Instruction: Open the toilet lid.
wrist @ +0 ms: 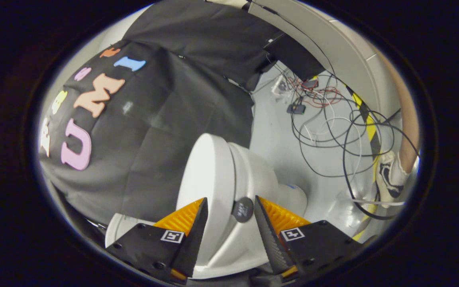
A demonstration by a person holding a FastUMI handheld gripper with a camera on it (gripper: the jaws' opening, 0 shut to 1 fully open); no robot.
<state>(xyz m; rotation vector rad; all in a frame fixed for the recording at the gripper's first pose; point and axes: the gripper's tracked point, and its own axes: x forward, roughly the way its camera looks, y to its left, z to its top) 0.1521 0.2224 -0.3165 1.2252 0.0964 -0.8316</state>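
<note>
Here tongs [229, 209] straddle the lid [207, 179] edge, apart.

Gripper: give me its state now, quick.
Gripper: open, holding nothing. Its fingers straddle the raised edge of the toilet lid with gaps on both sides; neither finger presses on it.

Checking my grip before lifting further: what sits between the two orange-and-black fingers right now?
In the gripper view, the white plastic toilet lid stands between the fingers of the open gripper, with a small round dark rubber bumper beside the right one. Neither finger clearly presses it.
</note>
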